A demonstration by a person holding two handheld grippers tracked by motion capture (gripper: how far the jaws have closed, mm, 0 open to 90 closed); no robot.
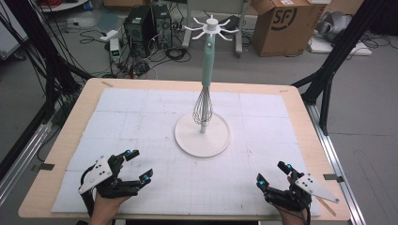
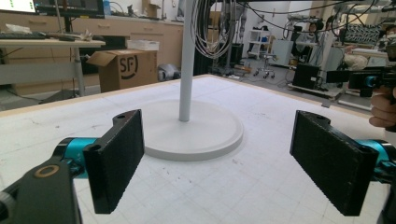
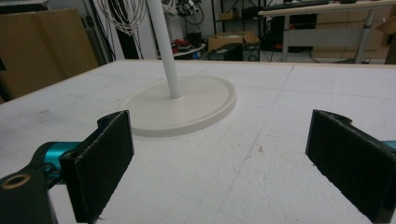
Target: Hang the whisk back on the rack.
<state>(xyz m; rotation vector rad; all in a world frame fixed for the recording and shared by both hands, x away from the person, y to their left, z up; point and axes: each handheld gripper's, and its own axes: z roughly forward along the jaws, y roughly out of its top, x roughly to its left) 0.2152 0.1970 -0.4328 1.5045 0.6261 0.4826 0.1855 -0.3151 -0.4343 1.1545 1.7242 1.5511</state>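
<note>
A white stand (image 1: 202, 136) with a round base, a thin pole and a ring of hooks on top (image 1: 212, 26) stands at the middle of the table. From one hook hangs a whisk (image 1: 207, 63) with a mint-green handle, its wire head (image 1: 203, 110) just above the base. My left gripper (image 1: 137, 166) rests open near the front left, jaws facing the stand. My right gripper (image 1: 273, 172) is open at the front right. In the left gripper view the base (image 2: 196, 133) lies beyond my open left gripper (image 2: 224, 158). In the right gripper view the base (image 3: 187, 106) lies ahead of my open right gripper (image 3: 224, 161).
A white gridded mat (image 1: 141, 117) covers the wooden table (image 1: 56, 154). Beyond the far edge are computer towers (image 1: 145, 23), floor cables and a cardboard box (image 1: 281, 23). Black frame legs (image 1: 328, 70) stand at the right.
</note>
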